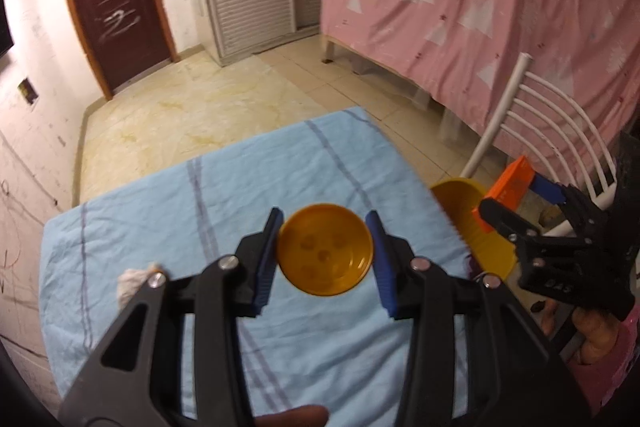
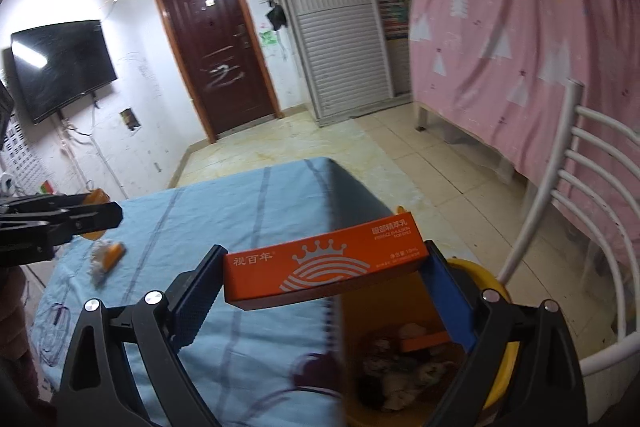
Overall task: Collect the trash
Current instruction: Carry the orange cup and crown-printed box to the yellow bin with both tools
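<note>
My left gripper (image 1: pixel 325 254) is shut on a round orange plastic cup (image 1: pixel 325 254), held bottom-first above the table with the light blue cloth (image 1: pixel 224 195). My right gripper (image 2: pixel 324 277) is shut on a long orange carton (image 2: pixel 324 267) with a crown logo, held at the table's right edge above the yellow trash bin (image 2: pixel 496 355). The bin holds crumpled paper and another orange carton. The right gripper (image 1: pixel 520 195) with its carton also shows in the left wrist view, over the bin (image 1: pixel 460 203). A crumpled white tissue (image 1: pixel 130 281) with an orange piece lies on the cloth (image 2: pixel 106 255).
A white metal chair (image 2: pixel 576 187) stands right of the bin. A pink sheet (image 2: pixel 520 47) hangs over a bed frame behind it. A dark door (image 2: pixel 216 47), a slatted wardrobe and a wall TV (image 2: pixel 60 67) lie beyond the tiled floor.
</note>
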Available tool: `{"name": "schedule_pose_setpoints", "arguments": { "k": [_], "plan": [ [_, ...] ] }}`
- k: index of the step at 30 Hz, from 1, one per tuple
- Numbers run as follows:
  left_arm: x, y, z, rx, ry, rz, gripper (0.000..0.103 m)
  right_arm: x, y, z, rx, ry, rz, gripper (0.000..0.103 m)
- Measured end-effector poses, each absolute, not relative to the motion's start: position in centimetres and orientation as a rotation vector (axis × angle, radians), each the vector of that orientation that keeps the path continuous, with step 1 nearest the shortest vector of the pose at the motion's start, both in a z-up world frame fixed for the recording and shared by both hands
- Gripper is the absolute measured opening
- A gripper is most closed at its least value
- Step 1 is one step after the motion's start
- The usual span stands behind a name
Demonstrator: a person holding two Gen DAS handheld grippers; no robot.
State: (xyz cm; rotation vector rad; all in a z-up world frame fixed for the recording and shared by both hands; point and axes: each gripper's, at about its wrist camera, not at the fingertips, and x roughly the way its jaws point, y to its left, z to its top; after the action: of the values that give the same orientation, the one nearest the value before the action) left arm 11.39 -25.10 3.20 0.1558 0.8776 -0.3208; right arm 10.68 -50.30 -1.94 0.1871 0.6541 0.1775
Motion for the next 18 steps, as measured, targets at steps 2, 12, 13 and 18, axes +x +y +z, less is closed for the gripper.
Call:
{"name": "schedule_pose_setpoints", "arguments": {
  "k": [2, 12, 13, 18],
  "plan": [
    [11.4, -26.9, 3.1, 0.17, 0.879, -0.341, 0.04, 10.7, -51.6, -2.5, 0.199, 0.661, 0.163, 0.088],
    [12.0, -33.6, 1.8, 0.231, 0.911, -0.405, 0.04, 10.9, -55.3, -5.5, 0.239, 0.712, 0.108, 0.089],
    [12.1, -34.4, 1.7, 0.235, 0.917, -0.416, 0.04, 11.0, -55.4, -5.7, 0.247, 0.716, 0.107, 0.089],
    [12.2, -36.6, 1.0, 0.241, 0.94, -0.459, 0.04, 10.8, -57.1, -6.3, 0.315, 0.714, 0.107, 0.091]
  ]
}}
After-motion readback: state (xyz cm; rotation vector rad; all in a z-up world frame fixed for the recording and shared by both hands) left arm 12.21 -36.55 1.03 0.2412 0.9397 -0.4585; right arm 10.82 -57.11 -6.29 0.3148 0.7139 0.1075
